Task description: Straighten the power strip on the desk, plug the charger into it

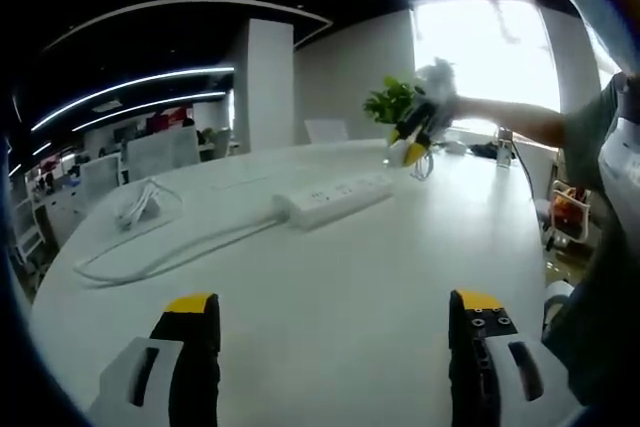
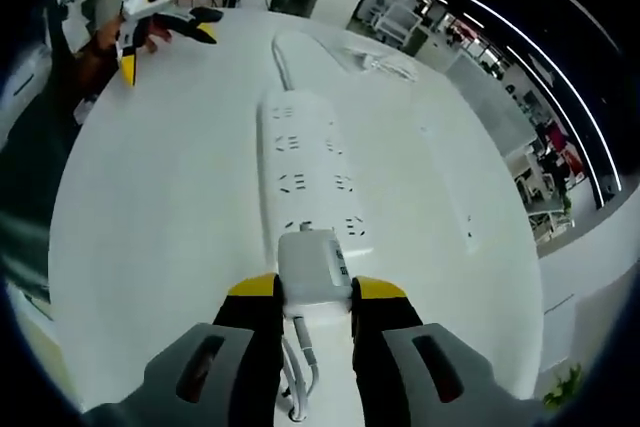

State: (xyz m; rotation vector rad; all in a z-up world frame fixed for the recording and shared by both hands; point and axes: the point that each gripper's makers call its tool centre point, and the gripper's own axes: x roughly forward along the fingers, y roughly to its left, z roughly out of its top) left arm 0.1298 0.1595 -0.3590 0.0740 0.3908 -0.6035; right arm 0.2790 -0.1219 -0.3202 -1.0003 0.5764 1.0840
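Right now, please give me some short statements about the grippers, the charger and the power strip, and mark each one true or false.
1. The right gripper is shut on the charger. True.
2. The charger is black. False: it is white.
3. The left gripper holds the power strip. False: its jaws are open with nothing between them.
4. The power strip lies on the white table. True.
5. A white cable runs from the power strip. True.

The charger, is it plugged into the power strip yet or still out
Out. The right gripper holds the charger just above the power strip's near end; its body isn't seated in any socket.
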